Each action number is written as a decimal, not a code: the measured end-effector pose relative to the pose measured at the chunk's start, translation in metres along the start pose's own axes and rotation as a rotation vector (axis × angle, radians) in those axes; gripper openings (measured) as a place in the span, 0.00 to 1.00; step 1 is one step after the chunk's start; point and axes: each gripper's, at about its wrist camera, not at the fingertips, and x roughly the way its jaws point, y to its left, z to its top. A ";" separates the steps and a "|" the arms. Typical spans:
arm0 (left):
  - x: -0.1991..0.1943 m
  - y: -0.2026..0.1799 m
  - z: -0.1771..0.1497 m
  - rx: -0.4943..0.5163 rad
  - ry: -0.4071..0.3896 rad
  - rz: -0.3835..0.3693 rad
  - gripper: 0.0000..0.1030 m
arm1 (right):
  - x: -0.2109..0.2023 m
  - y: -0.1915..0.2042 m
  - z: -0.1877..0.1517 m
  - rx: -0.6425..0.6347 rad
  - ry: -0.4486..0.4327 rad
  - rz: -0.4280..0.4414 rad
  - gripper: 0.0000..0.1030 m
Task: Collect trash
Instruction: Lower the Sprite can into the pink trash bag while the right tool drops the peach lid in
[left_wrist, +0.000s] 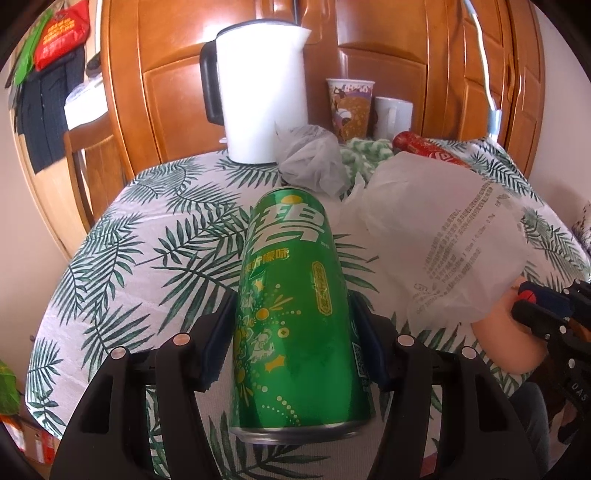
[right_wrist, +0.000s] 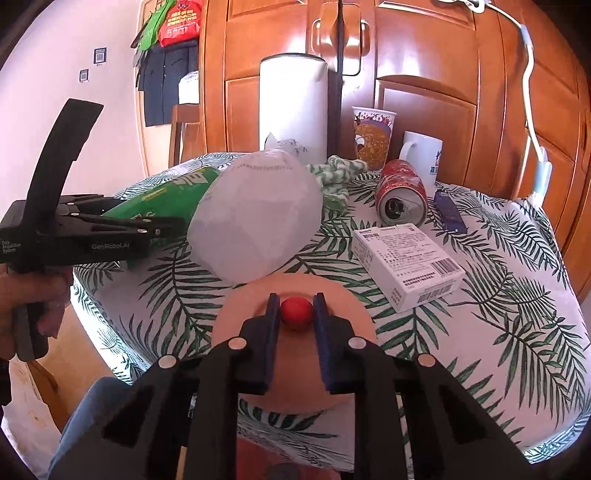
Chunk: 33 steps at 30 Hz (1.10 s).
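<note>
My left gripper is shut on a green soda can and holds it above the leaf-print table; the can also shows in the right wrist view. My right gripper is shut on the red knob of a round tan lid-like piece with a white plastic bag puffed up in front of it. The bag shows to the can's right in the left wrist view. A red soda can lies on its side behind the bag.
A white kettle, a paper cup, a white mug, a crumpled wrapper and a green-white cloth stand at the table's back. A white box and a blue lighter lie at the right. Wooden wardrobe behind.
</note>
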 end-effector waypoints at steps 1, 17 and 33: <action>-0.001 0.001 -0.001 -0.004 -0.006 -0.002 0.58 | -0.001 -0.002 -0.001 0.005 -0.002 0.002 0.18; -0.072 -0.025 -0.029 0.060 -0.073 -0.063 0.58 | -0.058 -0.009 -0.015 0.048 -0.069 0.043 0.18; -0.073 -0.105 -0.168 0.198 0.182 -0.253 0.58 | -0.076 0.002 -0.136 0.091 0.144 0.073 0.18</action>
